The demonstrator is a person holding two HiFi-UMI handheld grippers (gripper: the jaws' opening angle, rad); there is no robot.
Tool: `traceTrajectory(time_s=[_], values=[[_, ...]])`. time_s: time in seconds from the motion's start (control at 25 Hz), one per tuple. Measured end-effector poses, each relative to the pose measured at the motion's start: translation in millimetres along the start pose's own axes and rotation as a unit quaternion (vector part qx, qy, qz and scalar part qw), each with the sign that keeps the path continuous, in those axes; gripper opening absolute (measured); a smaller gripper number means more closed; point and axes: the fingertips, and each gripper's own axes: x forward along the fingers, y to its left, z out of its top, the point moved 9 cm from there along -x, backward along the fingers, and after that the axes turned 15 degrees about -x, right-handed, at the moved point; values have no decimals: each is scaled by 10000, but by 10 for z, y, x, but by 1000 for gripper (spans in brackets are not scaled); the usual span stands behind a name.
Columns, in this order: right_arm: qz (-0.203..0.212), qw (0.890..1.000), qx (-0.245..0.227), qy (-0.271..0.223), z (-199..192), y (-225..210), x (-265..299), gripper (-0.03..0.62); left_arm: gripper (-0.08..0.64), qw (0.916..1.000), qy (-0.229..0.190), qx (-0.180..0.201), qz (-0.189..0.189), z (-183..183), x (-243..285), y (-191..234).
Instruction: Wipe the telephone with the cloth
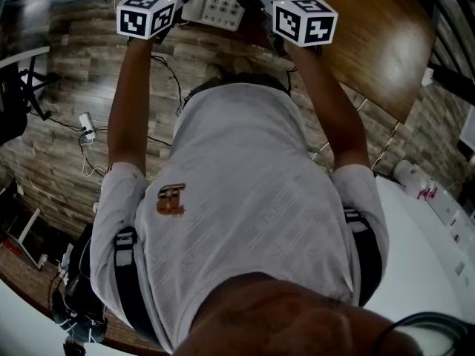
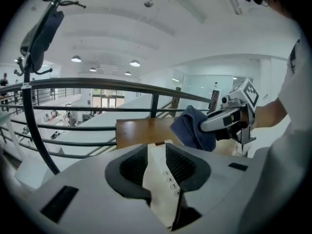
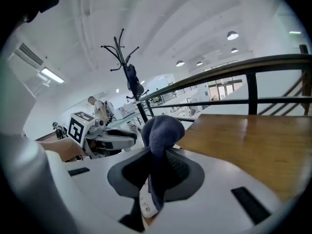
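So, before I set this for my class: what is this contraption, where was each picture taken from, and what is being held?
There is no robot here: a person holds a two-fingered gripper in each hand. The head view looks down from a camera on their head, past their shirt and arms. The other two views come from cameras riding on the grippers. The left gripper has its fingers shut on the white telephone. The right gripper pinches a dark blue cloth. A wooden table lies beyond. The black-and-white cubes are parts of the grippers.
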Motion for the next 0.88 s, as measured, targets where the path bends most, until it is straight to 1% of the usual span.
traceTrajectory(time_s=[0.16,0.24,0.36,0.52,0.64,0.76,0.88], values=[[15,9981,-417,-454,342,2,-43,72,101,9977,-672,93,-81,274,-155,-125],[7,9959,-588,-694,438,-7,-60,72,83,9945,-1023,151,-190,349,-204,-184],[86,9903,-782,-1146,575,-2,-127,72,57,9875,-1525,249,-313,447,-287,-300],[241,9778,-1048,-1796,767,80,-262,72,40,9759,-2117,359,-394,595,-433,-471],[295,9683,-1246,-2145,868,134,-407,72,32,9667,-2489,447,-399,707,-522,-648],[372,9585,-1365,-2476,933,180,-520,72,26,9586,-2784,472,-368,778,-591,-783],[474,9479,-1541,-2748,956,254,-542,72,23,9526,-2983,474,-347,776,-648,-811]])
